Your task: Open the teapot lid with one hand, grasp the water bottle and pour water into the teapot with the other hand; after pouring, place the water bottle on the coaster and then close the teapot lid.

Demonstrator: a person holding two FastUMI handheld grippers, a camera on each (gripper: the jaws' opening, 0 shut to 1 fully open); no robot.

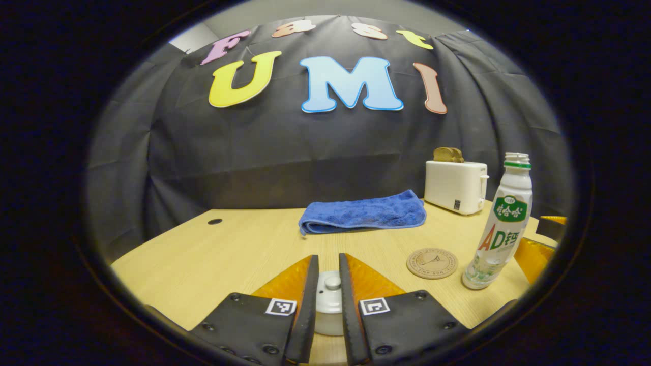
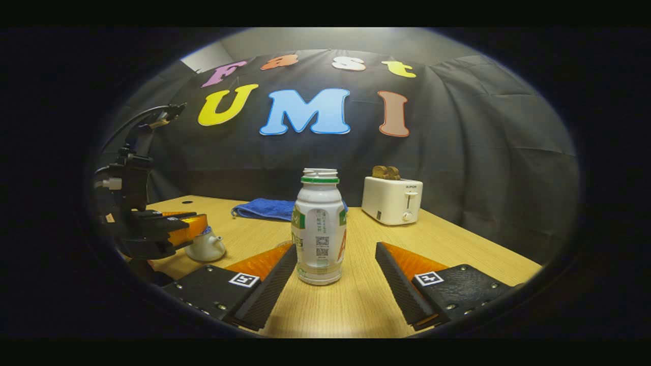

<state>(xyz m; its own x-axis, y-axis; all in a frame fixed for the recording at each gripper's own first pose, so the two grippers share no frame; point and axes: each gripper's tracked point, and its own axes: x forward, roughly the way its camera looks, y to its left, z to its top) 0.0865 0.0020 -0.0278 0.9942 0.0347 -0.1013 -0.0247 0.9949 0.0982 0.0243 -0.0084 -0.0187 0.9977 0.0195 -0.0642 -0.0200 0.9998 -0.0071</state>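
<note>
While straddling the uncapped water bottle [image 2: 319, 229] on the counter [image 2: 356, 300], right gripper [image 2: 335, 274] jaws spread, touching nothing. Left gripper [image 1: 328, 300] jaws narrowed around the teapot lid [image 1: 329, 297]; contact unclear. Coaster [image 1: 432, 263] just beside the bottle.

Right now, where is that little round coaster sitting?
In the left gripper view the coaster lies flat on the wooden table, right of center, just left of the water bottle and in front of the blue towel.

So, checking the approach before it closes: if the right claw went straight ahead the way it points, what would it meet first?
Probably the water bottle, uncapped and upright on the table, centred ahead of the open right claw; exact depth is unclear.
</note>
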